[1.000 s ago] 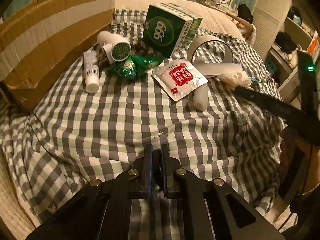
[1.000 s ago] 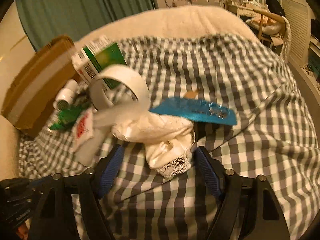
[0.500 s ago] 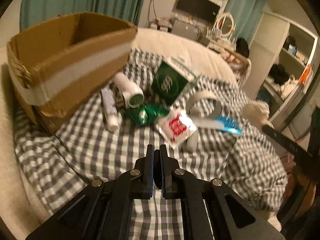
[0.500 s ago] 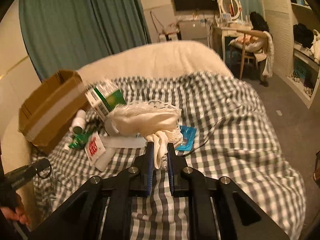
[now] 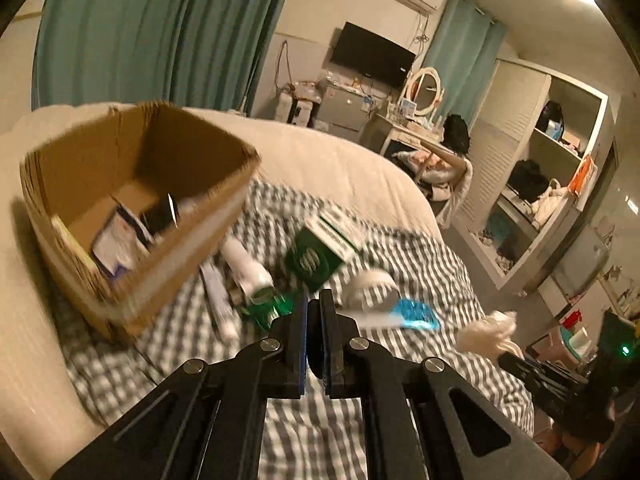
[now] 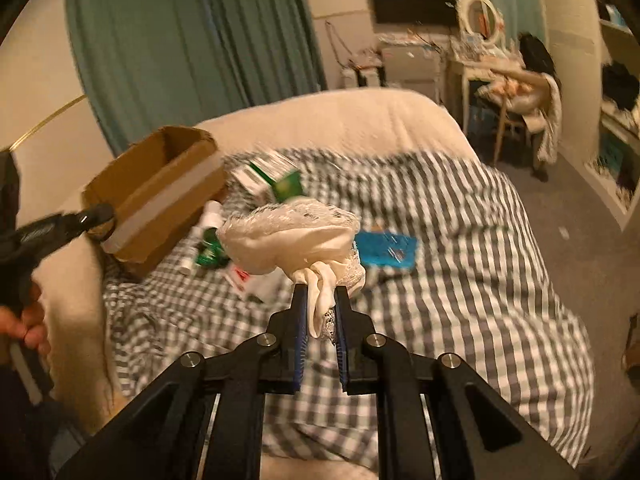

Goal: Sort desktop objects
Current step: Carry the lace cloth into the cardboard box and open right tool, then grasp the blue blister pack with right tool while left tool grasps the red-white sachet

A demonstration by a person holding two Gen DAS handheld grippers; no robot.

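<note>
My right gripper (image 6: 320,300) is shut on a white lace-trimmed cloth (image 6: 292,232), held up above the checked blanket (image 6: 460,264); the same cloth (image 5: 486,332) shows at the right of the left wrist view. My left gripper (image 5: 314,308) is shut with nothing in it, raised over the bed. An open cardboard box (image 5: 132,200) stands at the left with a few items inside. Beside it lie a green box (image 5: 320,256), a white bottle (image 5: 248,268), a white tube (image 5: 218,300), a green packet (image 5: 268,308), a tape roll (image 5: 372,284) and a blue packet (image 5: 414,314).
A cream bed cover (image 6: 340,120) lies beyond the blanket. Teal curtains (image 5: 160,32) hang behind. A dresser with a round mirror (image 5: 422,90), a chair (image 6: 520,112) and open shelves (image 5: 560,168) stand at the right. A hand (image 6: 24,320) holds the left gripper's handle.
My right gripper went from open around the cloth to shut on it, and lifted it off the blanket. Both grippers rose and drew back; the box's inside came into view.
</note>
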